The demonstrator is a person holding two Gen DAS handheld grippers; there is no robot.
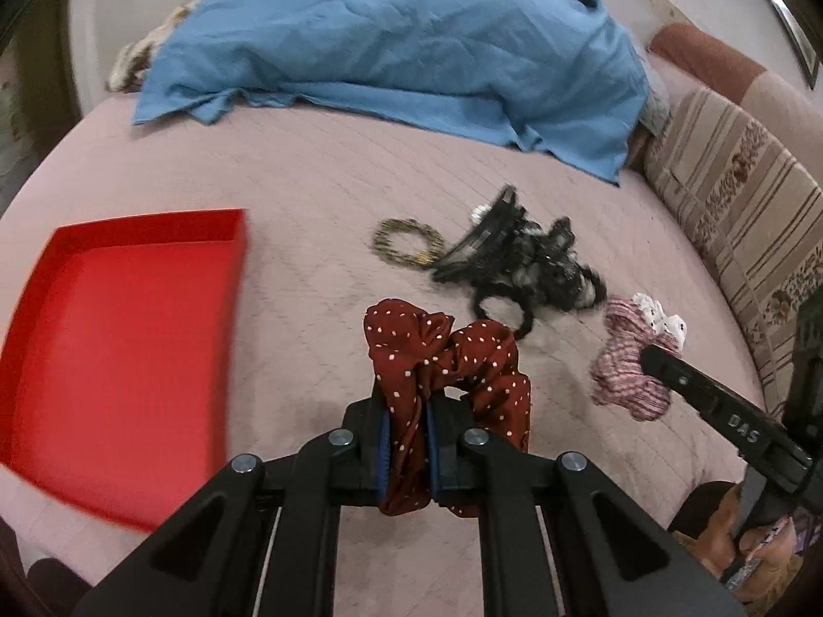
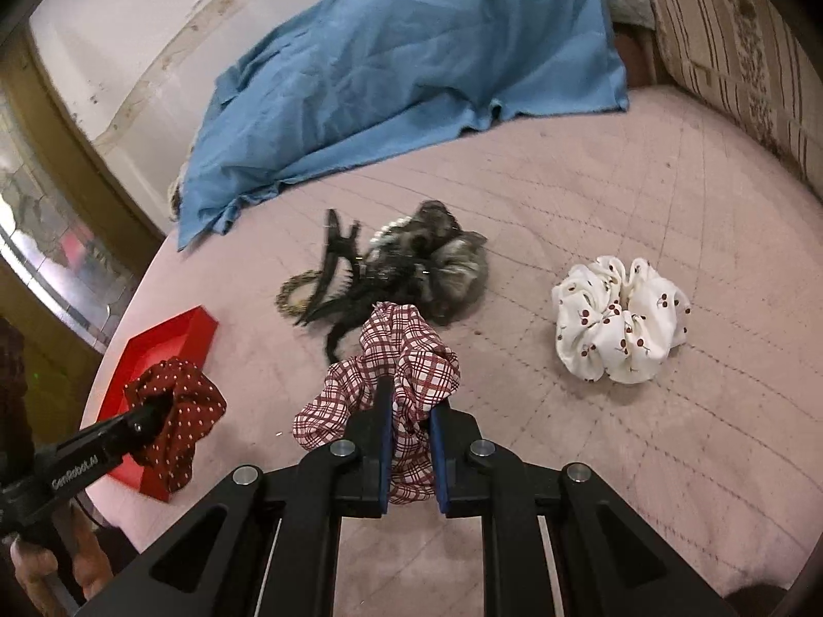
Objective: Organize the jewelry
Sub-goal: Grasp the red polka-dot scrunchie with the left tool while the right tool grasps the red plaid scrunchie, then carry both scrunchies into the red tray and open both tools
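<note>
Scrunchies: a dark red dotted scrunchie (image 1: 447,360) is hanging clamped in the left gripper (image 1: 406,442); a red plaid scrunchie (image 2: 396,370) is hanging clamped in the right gripper (image 2: 411,442); a white cherry-print scrunchie (image 2: 622,319) is lying apart on the cover.
Surface: a pink quilted bedcover (image 1: 308,195) is stretching across the bed, with a blue cloth (image 1: 401,36) bunching at the far end.
Room: a striped cushion (image 1: 730,190) is lining one side.
Hard to make out: a dark tangle of hair clips and fabric (image 2: 401,272) is blurring together beside a gold beaded ring (image 1: 409,247).
Cut off: the red tray (image 1: 128,349) is running out of the left wrist view.
Tray contents: nothing is showing inside.
</note>
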